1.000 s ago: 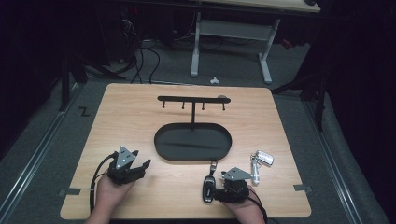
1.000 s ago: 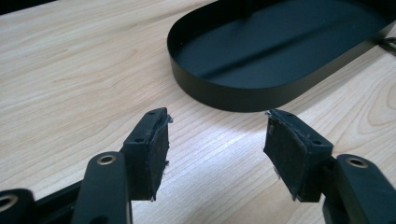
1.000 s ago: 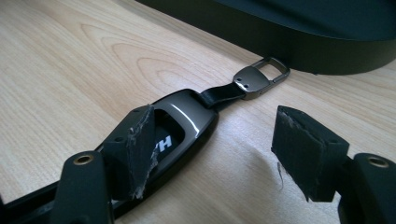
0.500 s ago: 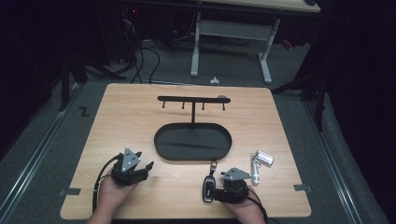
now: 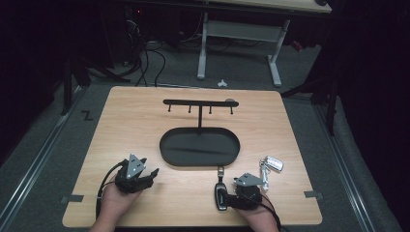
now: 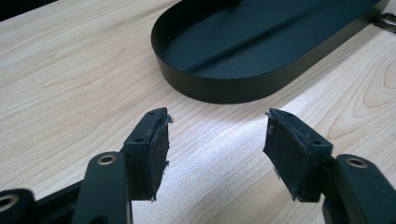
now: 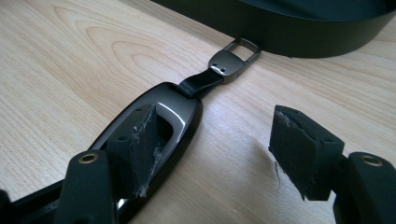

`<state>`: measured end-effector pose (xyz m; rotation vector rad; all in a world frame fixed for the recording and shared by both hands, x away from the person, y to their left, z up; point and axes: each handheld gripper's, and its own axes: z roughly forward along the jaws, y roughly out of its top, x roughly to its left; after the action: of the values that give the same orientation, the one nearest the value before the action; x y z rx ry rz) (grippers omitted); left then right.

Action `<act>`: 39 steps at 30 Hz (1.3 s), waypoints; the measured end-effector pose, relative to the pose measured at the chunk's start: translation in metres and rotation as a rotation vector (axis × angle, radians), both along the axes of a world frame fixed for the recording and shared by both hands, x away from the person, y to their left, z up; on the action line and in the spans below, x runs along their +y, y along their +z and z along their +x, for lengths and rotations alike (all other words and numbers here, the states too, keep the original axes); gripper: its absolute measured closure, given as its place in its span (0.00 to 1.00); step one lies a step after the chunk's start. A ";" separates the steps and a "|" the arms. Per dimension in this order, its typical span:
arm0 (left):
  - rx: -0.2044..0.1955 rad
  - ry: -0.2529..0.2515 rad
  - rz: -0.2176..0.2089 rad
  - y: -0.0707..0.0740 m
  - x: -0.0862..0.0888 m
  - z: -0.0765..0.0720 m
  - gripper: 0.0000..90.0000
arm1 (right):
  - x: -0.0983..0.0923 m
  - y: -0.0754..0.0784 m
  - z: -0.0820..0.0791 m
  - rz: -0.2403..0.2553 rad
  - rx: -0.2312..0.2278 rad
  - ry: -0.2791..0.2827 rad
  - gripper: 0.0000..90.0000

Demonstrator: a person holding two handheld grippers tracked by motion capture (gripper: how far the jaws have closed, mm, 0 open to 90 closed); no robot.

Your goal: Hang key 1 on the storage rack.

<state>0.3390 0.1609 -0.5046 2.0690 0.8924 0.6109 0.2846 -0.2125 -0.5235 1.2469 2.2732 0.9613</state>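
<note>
At the left of the table (image 5: 145, 121), the left gripper (image 5: 150, 175) rests low over bare wood with its jaws apart and nothing between them, pointing toward the near left end of the black oval tray (image 5: 167, 150); in the left gripper view the tray's rim (image 6: 219, 88) lies just ahead of the pads. Behind the tray stands a black key rack (image 5: 199, 103) with small hooks, all of them bare. Moving right, a dark glossy key fob (image 5: 221, 197) lies flat on the table just in front of the tray, its strap and metal clasp (image 7: 233, 58) pointing at the tray wall. The right gripper (image 5: 237, 193) sits beside it with jaws apart: the left pad overlaps the fob's body while the right pad stands over bare wood, so the fob is not yet between them. To grasp it well, the right gripper should probably shift sideways until both pads straddle the fob's narrow width (the shiny shell looks slippery), then close squarely on its long edges. Farther right lies a silver key set (image 5: 269, 166), untouched.
</note>
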 end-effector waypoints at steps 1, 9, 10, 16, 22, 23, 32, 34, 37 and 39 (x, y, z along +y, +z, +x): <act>0.000 0.001 -0.002 0.000 0.000 0.000 0.45 | -0.001 0.000 0.000 -0.001 0.000 -0.001 0.36; 0.003 -0.002 -0.002 0.000 0.000 0.000 0.45 | -0.017 0.002 -0.003 -0.023 -0.003 -0.031 0.36; 0.004 -0.004 0.001 -0.001 0.000 0.000 0.45 | -0.019 0.002 -0.002 -0.025 -0.004 -0.033 0.36; 0.004 0.000 -0.001 -0.001 0.000 0.000 0.44 | -0.036 0.003 0.000 -0.042 -0.003 -0.077 0.36; 0.013 0.001 -0.020 -0.002 0.002 0.001 0.44 | -0.045 0.004 0.002 -0.046 0.000 -0.101 0.35; 0.019 0.000 -0.027 -0.002 0.002 0.002 0.44 | -0.045 0.004 0.002 -0.041 -0.002 -0.094 0.36; 0.022 0.011 -0.037 -0.008 0.001 0.005 0.43 | -0.040 0.015 0.005 -0.003 -0.015 -0.049 0.34; 0.026 0.006 -0.032 -0.010 0.000 0.006 0.42 | -0.036 0.018 0.008 -0.010 0.004 -0.040 0.35; 0.038 0.001 -0.039 -0.011 0.000 0.006 0.41 | -0.031 0.023 0.016 -0.024 0.028 -0.040 0.34; 0.036 -0.002 -0.044 -0.012 0.002 0.006 0.41 | -0.025 0.027 0.021 -0.046 0.054 -0.019 0.35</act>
<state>0.3449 0.1624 -0.5162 2.0471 0.9159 0.5496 0.3056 -0.2370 -0.4966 1.2875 2.3063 0.8734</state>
